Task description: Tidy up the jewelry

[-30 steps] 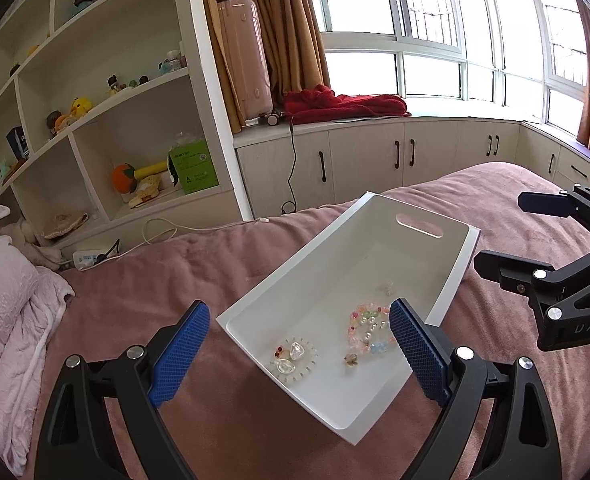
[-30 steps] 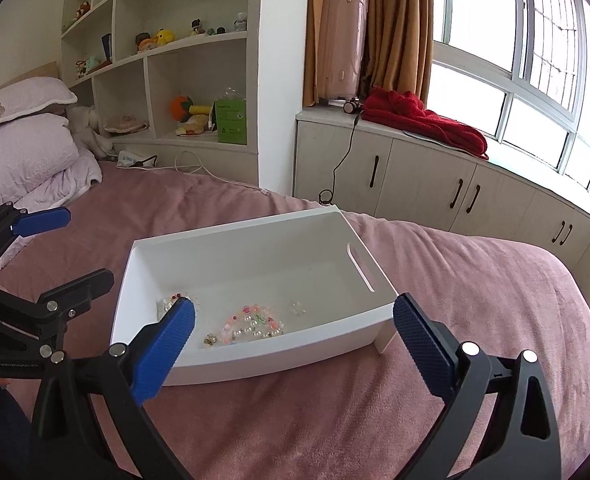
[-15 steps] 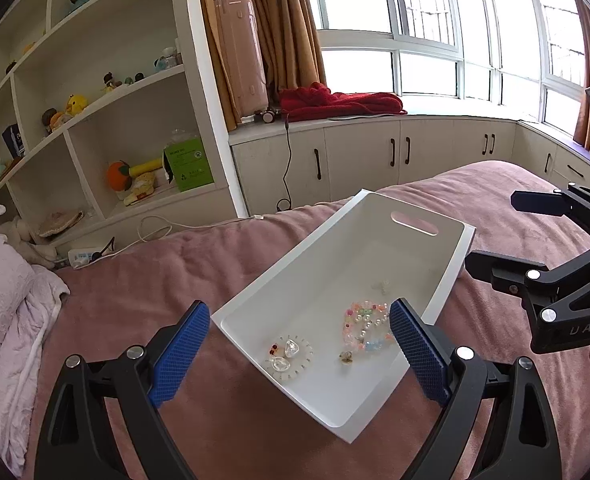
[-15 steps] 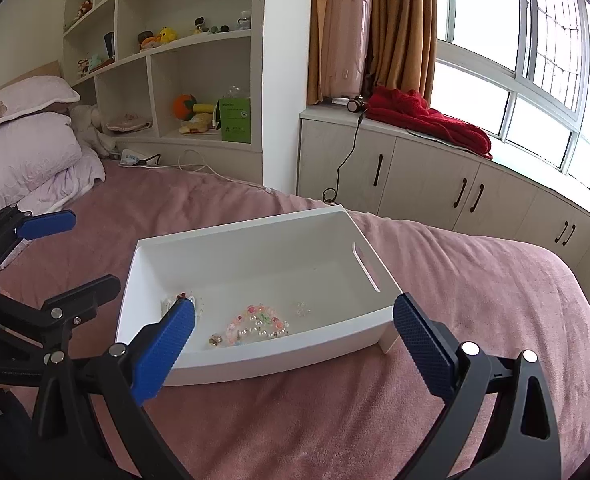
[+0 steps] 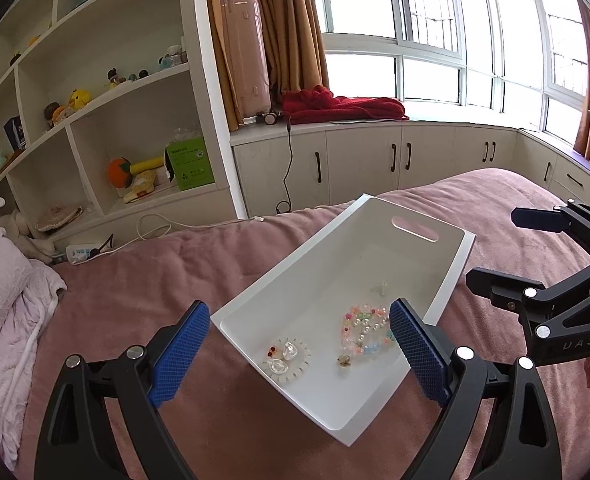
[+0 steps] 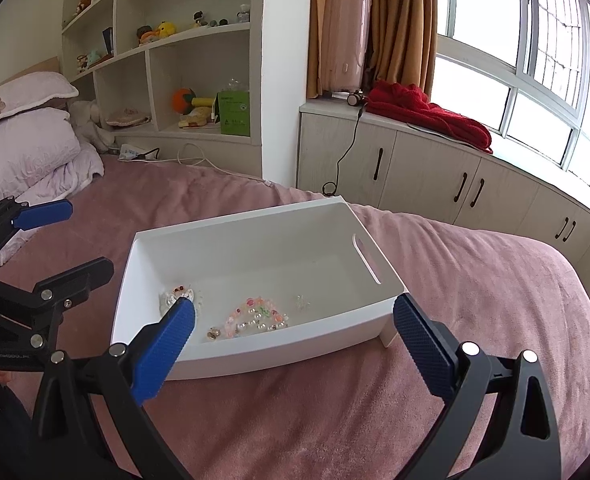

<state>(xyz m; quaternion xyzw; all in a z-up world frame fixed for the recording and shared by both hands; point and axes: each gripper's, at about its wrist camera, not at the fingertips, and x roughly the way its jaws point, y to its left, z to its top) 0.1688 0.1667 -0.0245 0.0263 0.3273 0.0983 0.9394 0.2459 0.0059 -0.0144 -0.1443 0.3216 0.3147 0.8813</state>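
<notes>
A white plastic bin [image 5: 447, 280] [image 6: 279, 352] sits on a pink bedspread. Inside it lie a colourful bead bracelet [image 5: 365, 330] [image 6: 257, 316], a clear hair clip with red dots [image 5: 285, 356] [image 6: 173, 296], a small gold charm [image 5: 344, 360] [image 6: 214, 333] and a tiny clear piece [image 5: 381, 288] [image 6: 302, 302]. My left gripper [image 5: 299, 350] is open and empty, hovering above the bin's near end. My right gripper [image 6: 295, 330] is open and empty, above the bin's long side. Each gripper shows in the other's view, the right [image 5: 507, 248] and the left [image 6: 75, 240].
White shelves with toys and a green box [image 5: 189, 164] stand beyond the bed. A power strip and cable [image 5: 83, 250] lie at the bed's far edge. Pillows [image 6: 23, 140] sit at the bed's head. Window cabinets carry a red blanket [image 5: 339, 106] and pink suitcase [image 5: 245, 52].
Both grippers have drifted slightly, so the bin sits a little lower and closer in each view. Nothing was taken hold of; the jewelry has not moved.
</notes>
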